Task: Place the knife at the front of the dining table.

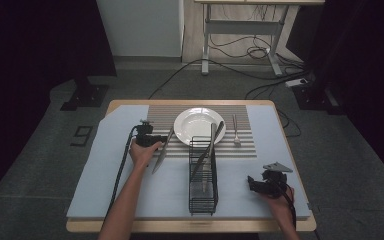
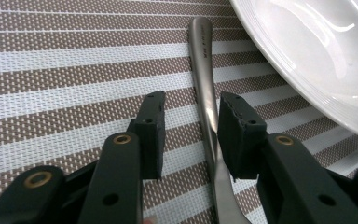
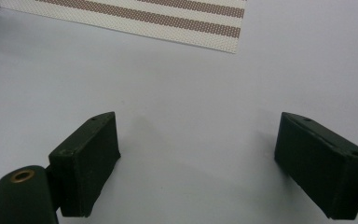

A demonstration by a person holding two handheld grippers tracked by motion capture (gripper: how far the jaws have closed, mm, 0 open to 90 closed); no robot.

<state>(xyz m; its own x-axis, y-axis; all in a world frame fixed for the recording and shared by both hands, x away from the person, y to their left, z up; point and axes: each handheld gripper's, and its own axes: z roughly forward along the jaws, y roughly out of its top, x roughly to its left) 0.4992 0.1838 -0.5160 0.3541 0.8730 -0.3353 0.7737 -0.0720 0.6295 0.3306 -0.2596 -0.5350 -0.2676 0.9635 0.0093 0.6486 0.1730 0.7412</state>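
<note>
in the left gripper view, the left gripper (image 2: pixel 189 123) is hovering low over the striped placemat (image 2: pixel 65 70) with its jaws parted, and the knife (image 2: pixel 207 93) is lying flat on the mat between them, its handle running away from the camera; it is sitting close against the right-hand pad (image 2: pixel 235 133) and well clear of the other, so the jaws are released rather than clamping it. the white plate (image 2: pixel 317 60) is sitting just beside the knife, farther up the mat. in the high view the right gripper (image 1: pixel 260 184) is resting near the table's front edge on the pale blue cover (image 1: pixel 105 190), its jaws spread wide and gripping nothing. between the two hands the black wire rack (image 1: pixel 203 175) is standing with cutlery in it, and beyond it a fork (image 1: pixel 235 131) is lying on the mat to the right of the plate.
</note>
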